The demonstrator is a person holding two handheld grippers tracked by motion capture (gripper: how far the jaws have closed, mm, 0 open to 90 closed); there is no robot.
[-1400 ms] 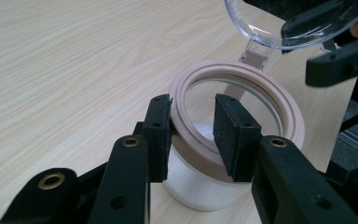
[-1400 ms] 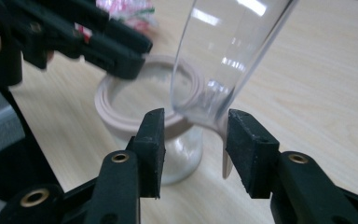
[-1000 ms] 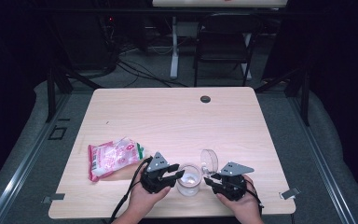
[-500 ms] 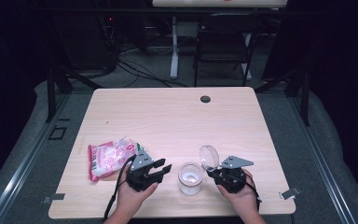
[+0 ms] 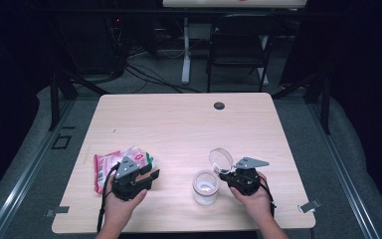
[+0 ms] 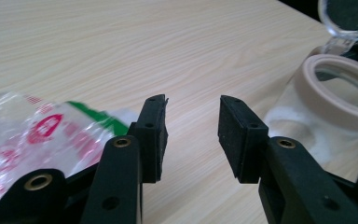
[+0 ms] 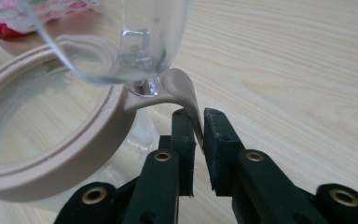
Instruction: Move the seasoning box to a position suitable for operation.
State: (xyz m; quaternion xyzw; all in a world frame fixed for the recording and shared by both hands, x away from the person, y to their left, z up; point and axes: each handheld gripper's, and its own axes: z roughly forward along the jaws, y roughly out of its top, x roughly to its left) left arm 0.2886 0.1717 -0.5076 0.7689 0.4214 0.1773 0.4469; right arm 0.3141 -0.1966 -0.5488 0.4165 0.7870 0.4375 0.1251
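Packet (image 6: 32, 140) print blurred, cut off at edge; jar (image 6: 326, 102) partly cropped.

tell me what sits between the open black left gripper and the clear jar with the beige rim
Nothing: in the high view only bare light wood table lies between the left gripper and the jar; the left gripper view shows likewise.

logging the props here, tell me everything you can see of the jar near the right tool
The jar is a small clear container, plastic or glass by its look, standing upright on the table near the front edge. A beige ring rims its mouth. Its clear round lid is flipped open and stands up behind the mouth, hinged to a beige tab. The right tool is shut on that tab. A whitish film or residue clings inside. The left tool is apart from it.
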